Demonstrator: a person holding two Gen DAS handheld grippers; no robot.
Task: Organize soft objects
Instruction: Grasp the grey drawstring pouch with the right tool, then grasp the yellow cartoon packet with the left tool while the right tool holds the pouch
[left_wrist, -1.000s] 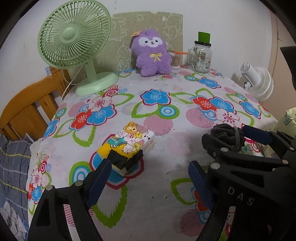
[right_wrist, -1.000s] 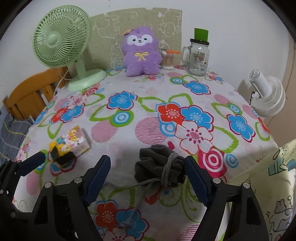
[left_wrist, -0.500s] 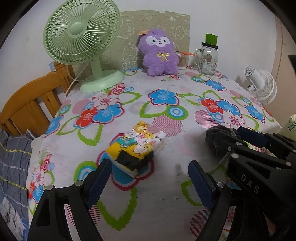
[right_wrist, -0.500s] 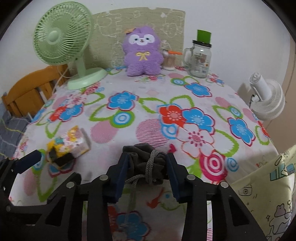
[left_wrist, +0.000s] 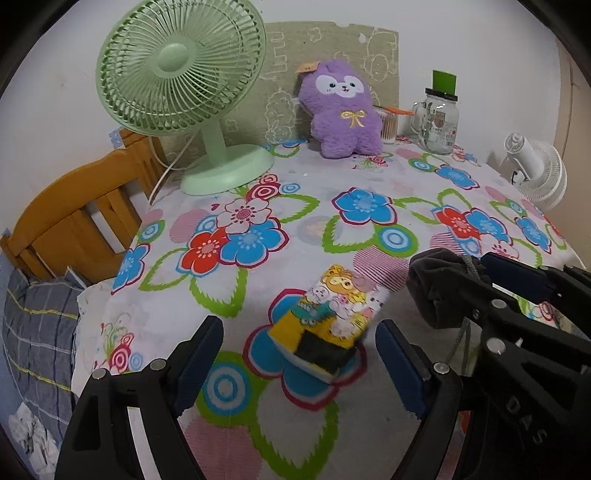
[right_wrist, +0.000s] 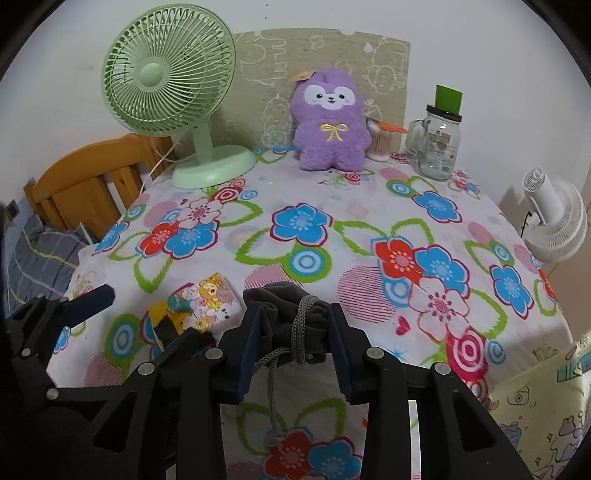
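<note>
right gripper (right_wrist: 295, 347) clenched on the grey pouch (right_wrist: 288, 314) at the near table edge; left gripper (left_wrist: 299, 354) spread wide around the cartoon pack (left_wrist: 328, 314), not touching it

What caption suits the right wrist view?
Right tool clamps a grey drawstring pouch on the floral tablecloth.

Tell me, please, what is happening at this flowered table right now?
A person is tidying soft items with two handheld grippers. The right gripper has just closed on a dark grey drawstring pouch, its cord dangling. The left gripper is open, its fingers on either side of a cartoon-printed packet lying on the tablecloth. A purple plush toy sits at the far edge.
</note>
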